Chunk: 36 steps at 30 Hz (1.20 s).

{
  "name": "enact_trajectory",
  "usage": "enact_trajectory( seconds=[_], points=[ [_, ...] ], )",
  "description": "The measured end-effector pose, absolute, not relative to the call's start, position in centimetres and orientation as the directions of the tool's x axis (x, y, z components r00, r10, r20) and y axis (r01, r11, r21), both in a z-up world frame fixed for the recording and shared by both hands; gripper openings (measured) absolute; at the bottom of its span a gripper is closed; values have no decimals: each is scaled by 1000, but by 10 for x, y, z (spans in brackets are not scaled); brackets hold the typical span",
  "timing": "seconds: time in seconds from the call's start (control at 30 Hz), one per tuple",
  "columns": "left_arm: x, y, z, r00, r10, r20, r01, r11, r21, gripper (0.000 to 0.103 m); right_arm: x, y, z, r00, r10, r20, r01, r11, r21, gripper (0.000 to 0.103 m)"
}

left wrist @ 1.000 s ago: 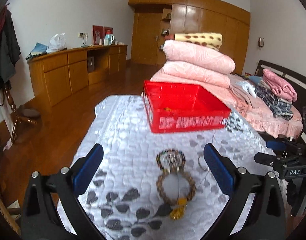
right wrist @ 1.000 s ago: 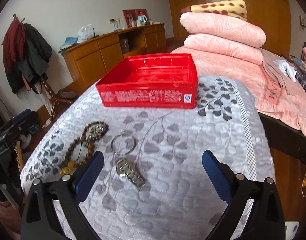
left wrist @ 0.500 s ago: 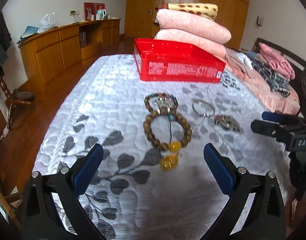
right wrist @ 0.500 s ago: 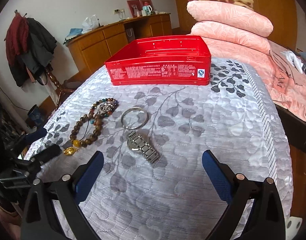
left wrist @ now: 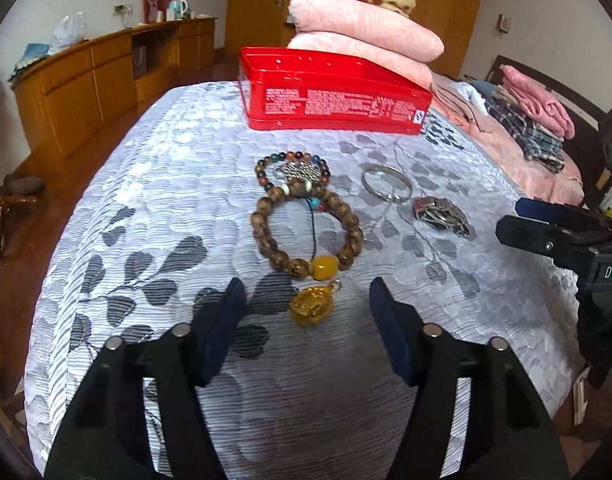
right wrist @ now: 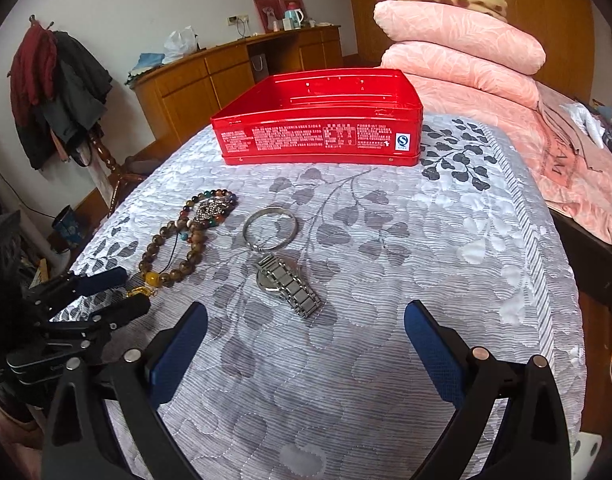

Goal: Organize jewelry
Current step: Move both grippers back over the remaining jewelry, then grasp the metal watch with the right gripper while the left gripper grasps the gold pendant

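Note:
A brown wooden bead bracelet (left wrist: 306, 236) with a yellow bead and gold pendant (left wrist: 311, 307) lies on the quilted cloth (left wrist: 146, 184). A multicolour bead bracelet (left wrist: 292, 172) with a silver charm touches its far end. A silver bangle (left wrist: 385, 182) and a steel watch (left wrist: 439, 216) lie to the right. A red tin (left wrist: 333, 96) stands behind. My left gripper (left wrist: 306, 320) is open, its fingers either side of the pendant. My right gripper (right wrist: 306, 344) is open just short of the watch (right wrist: 288, 284); the bangle (right wrist: 270, 228), bracelets (right wrist: 178, 248) and tin (right wrist: 317, 128) lie beyond.
Folded pink quilts (right wrist: 457, 52) are stacked behind the tin on a bed. A wooden sideboard (left wrist: 90, 80) lines the left wall. A coat rack (right wrist: 62, 92) stands left of the table. The cloth's edge drops off on the right (right wrist: 561, 264).
My left gripper has moved forward and down to the pendant and its jaws have narrowed. My right gripper has edged closer to the watch and stays wide open.

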<state>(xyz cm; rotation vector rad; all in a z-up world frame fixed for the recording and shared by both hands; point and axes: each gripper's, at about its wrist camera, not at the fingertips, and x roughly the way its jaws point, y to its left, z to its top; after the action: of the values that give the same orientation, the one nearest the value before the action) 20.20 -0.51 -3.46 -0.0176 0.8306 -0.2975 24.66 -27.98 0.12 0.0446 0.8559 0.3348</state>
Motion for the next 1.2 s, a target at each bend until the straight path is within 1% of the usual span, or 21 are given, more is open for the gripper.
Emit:
enact_trajectory(
  seconds=[0.07, 0.13, 0.17, 0.2, 0.27, 0.3, 0.43, 0.53, 0.9, 0.97, 1.03, 1.17, 1.2],
  points=[
    [202, -8, -36, 630, -269, -728, 259, 957, -129, 52, 247, -279, 1, 605, 308, -735, -272, 947, 173, 97],
    [201, -9, -36, 625, -273, -731, 266, 955, -129, 41, 247, -279, 0, 604, 308, -735, -271, 947, 174, 97],
    [201, -10, -36, 625, -272, -731, 266, 956, -128, 40, 247, -279, 0, 604, 308, -735, -271, 947, 174, 97],
    [200, -11, -37, 625, -272, -732, 265, 956, -129, 37, 248, -279, 0, 603, 309, -735, -271, 946, 176, 97],
    [200, -12, -37, 623, -271, -734, 266, 956, -126, 25, 248, -279, 0, 602, 311, -736, -271, 946, 178, 97],
    [200, -12, -38, 616, -278, -737, 271, 953, -133, 22, 249, -278, -1, 600, 312, -736, -271, 945, 180, 97],
    [198, -14, -37, 621, -278, -733, 274, 953, -130, 22, 249, -278, -1, 597, 316, -737, -273, 944, 184, 97],
    [196, -10, -35, 617, -299, -728, 266, 950, -165, 22, 249, -279, -1, 596, 325, -734, -278, 941, 192, 97],
    [204, 7, -18, 681, -259, -685, 190, 966, -175, 22, 263, -268, -5, 581, 349, -735, -322, 928, 186, 96],
    [207, 9, -16, 691, -249, -678, 179, 968, -174, 22, 267, -263, -6, 580, 346, -738, -338, 926, 169, 93],
    [211, 10, -15, 697, -244, -674, 172, 970, -174, 22, 271, -259, -8, 573, 344, -744, -355, 922, 153, 84],
    [216, 11, -16, 697, -245, -673, 166, 969, -181, 22, 281, -250, -15, 548, 345, -762, -385, 913, 136, 71],
    [218, 11, -16, 697, -245, -674, 164, 969, -183, 22, 283, -248, -17, 540, 349, -766, -392, 910, 139, 66]
  ],
)
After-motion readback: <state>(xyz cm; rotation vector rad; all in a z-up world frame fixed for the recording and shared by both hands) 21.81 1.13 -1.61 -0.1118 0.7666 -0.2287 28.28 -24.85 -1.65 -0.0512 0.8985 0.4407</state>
